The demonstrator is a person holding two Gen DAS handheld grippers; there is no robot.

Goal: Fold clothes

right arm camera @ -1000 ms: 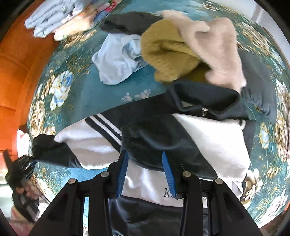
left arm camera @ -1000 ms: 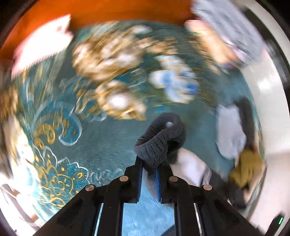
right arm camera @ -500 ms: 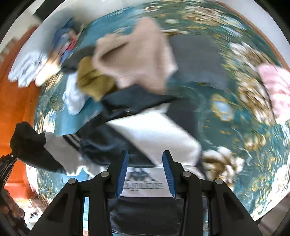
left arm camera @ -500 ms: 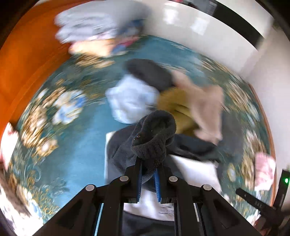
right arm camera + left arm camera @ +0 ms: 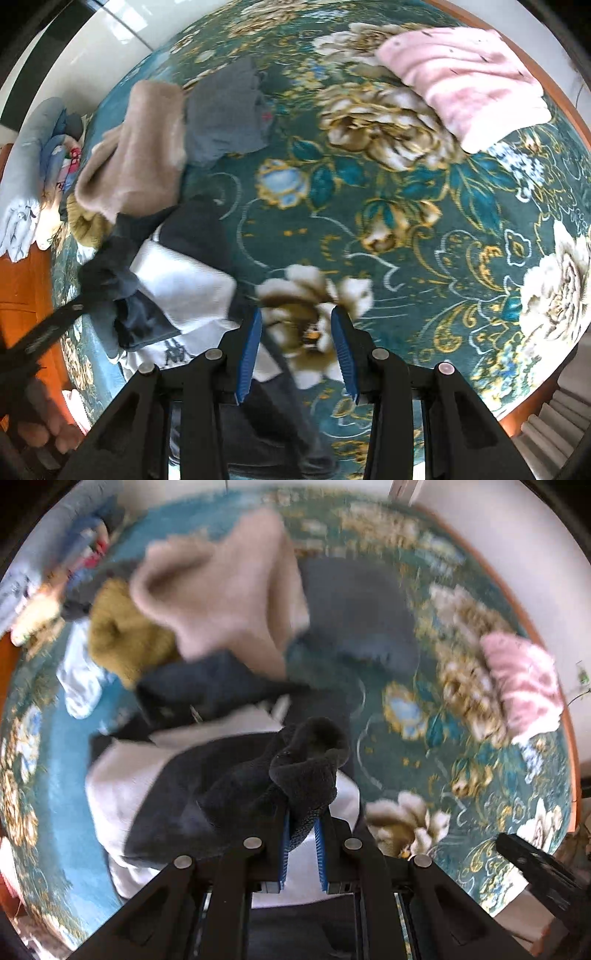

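Teal floral bedding (image 5: 424, 229), patterned with gold and cream blooms, spreads under both tongs and is edged by an orange wooden frame.

On it lies the black-and-white jacket (image 5: 122, 775), directly ahead of and beneath the left gripper (image 5: 301, 845). That gripper's blue-padded jaws are pinched nearly together on the jacket's dark knit cuff (image 5: 308, 771), which bunches up just above the fingertips, the sleeve trailing down and left onto the white panel. Seen from the right wrist, the same jacket sits to the left of the right gripper (image 5: 295, 354), its white chest showing dark lettering close to the left finger. The right gripper's jaws stand wide apart with nothing between them, over a cream flower in the bedding.

Beyond the jacket, further from the left tongs, a beige fleece garment (image 5: 221, 590) lies heaped over a mustard knit (image 5: 122, 642) and beside a grey garment (image 5: 354, 616). A pale blue piece (image 5: 79, 686) sits far left. Well to the right, a folded pink garment (image 5: 465, 77) rests near the bed edge. Folded clothes (image 5: 22, 199) are stacked at the far left corner.
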